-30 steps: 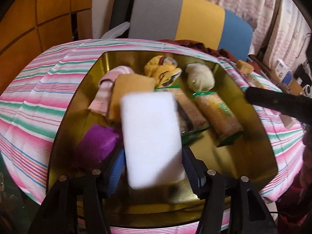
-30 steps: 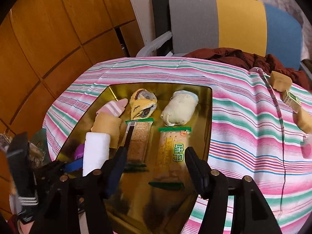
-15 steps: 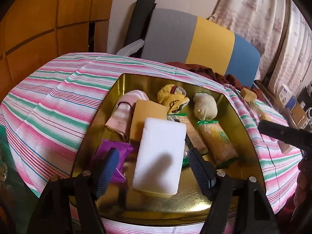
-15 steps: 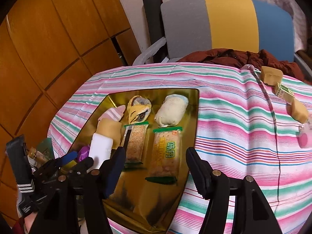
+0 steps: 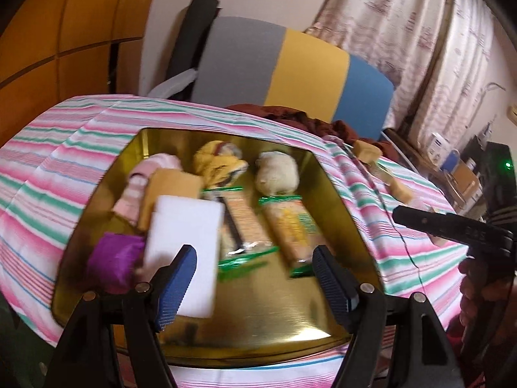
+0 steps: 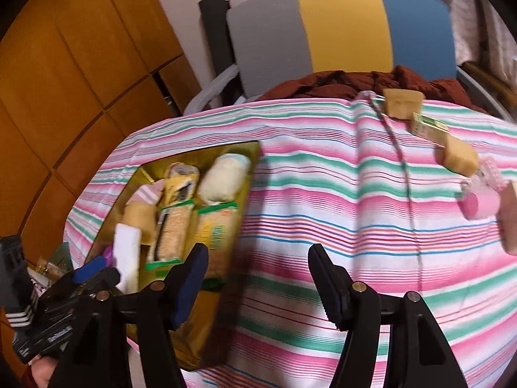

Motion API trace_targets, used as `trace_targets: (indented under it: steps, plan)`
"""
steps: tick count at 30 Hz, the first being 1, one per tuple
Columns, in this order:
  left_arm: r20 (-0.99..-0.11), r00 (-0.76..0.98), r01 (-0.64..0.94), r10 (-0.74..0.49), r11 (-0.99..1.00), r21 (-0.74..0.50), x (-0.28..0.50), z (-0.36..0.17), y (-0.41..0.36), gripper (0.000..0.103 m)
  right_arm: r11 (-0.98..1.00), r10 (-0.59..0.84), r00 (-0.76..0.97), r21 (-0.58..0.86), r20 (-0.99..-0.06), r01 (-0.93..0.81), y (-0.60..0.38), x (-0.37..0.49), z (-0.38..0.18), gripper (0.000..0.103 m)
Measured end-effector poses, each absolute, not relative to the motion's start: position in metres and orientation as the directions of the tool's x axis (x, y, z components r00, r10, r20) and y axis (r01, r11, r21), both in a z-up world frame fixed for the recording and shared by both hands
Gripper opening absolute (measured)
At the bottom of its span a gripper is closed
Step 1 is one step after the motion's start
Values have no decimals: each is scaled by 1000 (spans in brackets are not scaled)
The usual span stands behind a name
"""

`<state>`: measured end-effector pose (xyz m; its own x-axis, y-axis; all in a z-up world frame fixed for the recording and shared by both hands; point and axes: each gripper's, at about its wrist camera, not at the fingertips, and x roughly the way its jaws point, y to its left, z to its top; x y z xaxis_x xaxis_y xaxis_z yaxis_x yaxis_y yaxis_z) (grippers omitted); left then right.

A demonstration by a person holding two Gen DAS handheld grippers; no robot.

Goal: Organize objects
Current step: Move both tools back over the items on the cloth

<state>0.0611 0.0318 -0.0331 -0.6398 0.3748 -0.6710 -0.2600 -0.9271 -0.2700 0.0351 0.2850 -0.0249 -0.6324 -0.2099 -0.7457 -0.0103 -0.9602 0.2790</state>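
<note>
A gold tray (image 5: 352, 226) on the striped tablecloth holds a white sponge (image 5: 184, 245), a purple item (image 5: 113, 262), a tan sponge (image 5: 171, 187), a pink sock (image 5: 139, 187), a yellow sock (image 5: 219, 161), a cream sock (image 5: 278, 171) and two cracker packs (image 5: 294, 226). My left gripper (image 5: 255, 278) is open and empty above the tray's near edge. My right gripper (image 6: 258, 281) is open and empty over the cloth, right of the tray (image 6: 245, 174).
Loose items lie on the cloth at right: two tan sponges (image 6: 402, 102), a green-labelled box (image 6: 429, 127), a pink roll (image 6: 478, 203). A thin cable (image 6: 407, 187) crosses the cloth. A grey, yellow and blue chair (image 6: 339, 29) stands behind, with a dark red cloth (image 6: 355, 82).
The left gripper let go of the white sponge, which now lies in the tray, and drew back. The right gripper swung right, off the tray and over the cloth.
</note>
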Motion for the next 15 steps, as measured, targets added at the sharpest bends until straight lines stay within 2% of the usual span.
trace_targets:
  steps: [15]
  plan:
    - [-705, -529, -457, 473, -858, -233, 61, -27, 121, 76, -960, -35, -635, 203, -772, -194, 393, 63, -30, 68]
